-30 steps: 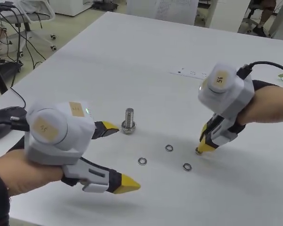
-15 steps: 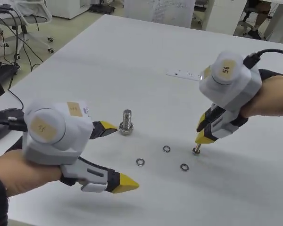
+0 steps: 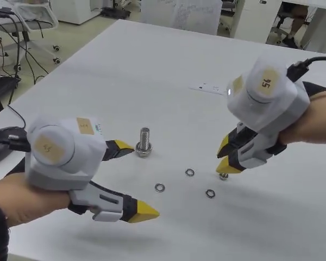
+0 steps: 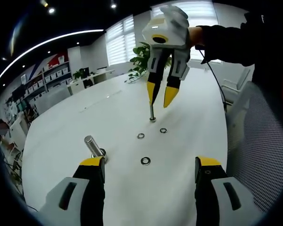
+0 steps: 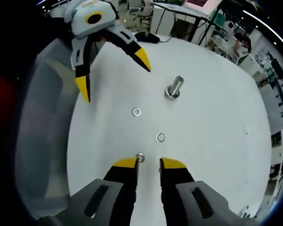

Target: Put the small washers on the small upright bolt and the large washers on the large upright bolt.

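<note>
Three washers (image 3: 189, 172), likely light, stiff and slippery, lie flat around eight o'clock of the small bolt (image 3: 223, 175); I'd pinch each across its rim, with left gripper (image 3: 138, 179) and right gripper (image 3: 224, 156) fingers both released.

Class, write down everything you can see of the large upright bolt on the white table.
The large bolt is silvery metal with a threaded shank. It stands upright on a wider base ring; whether that ring is its head or a washer is unclear. It rests on the white table, close beside one yellow jaw tip of the open left gripper, apparently without touching it. The loose washers lie apart from it.
</note>
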`<action>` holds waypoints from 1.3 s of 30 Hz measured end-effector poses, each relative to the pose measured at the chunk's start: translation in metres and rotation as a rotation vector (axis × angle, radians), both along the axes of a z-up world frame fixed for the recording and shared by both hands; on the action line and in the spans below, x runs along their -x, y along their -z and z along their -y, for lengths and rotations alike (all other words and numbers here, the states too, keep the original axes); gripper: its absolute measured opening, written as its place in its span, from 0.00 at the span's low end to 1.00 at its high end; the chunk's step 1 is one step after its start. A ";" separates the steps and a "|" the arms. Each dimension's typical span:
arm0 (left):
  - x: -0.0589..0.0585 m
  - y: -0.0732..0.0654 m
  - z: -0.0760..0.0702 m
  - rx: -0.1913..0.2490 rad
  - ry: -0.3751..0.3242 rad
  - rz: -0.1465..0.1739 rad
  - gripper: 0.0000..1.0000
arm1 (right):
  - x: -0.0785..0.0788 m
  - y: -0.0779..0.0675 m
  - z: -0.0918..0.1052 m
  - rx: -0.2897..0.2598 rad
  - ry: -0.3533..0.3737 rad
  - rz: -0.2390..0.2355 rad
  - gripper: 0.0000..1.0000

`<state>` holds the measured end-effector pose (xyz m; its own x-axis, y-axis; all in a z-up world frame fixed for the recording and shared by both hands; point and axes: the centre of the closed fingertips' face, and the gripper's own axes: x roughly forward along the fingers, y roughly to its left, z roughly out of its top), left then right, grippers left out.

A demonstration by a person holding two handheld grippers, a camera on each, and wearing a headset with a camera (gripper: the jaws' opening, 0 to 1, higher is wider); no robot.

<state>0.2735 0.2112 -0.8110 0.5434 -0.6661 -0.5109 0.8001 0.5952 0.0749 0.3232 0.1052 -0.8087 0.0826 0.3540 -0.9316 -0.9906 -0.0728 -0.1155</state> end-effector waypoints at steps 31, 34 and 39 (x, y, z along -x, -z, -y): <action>0.000 0.004 -0.004 0.000 -0.002 -0.008 0.77 | 0.007 0.066 0.002 0.054 0.057 -0.076 0.18; 0.000 0.004 -0.004 0.000 -0.002 -0.009 0.77 | 0.006 0.067 0.002 0.051 0.064 -0.082 0.18; -0.001 0.004 -0.004 0.000 -0.002 -0.010 0.77 | 0.004 0.070 0.004 0.058 0.069 -0.085 0.18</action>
<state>0.2746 0.2148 -0.8153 0.5397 -0.6651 -0.5161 0.7996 0.5968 0.0669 0.3190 0.1013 -0.8785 0.0248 0.2955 -0.9550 -0.9996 -0.0087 -0.0287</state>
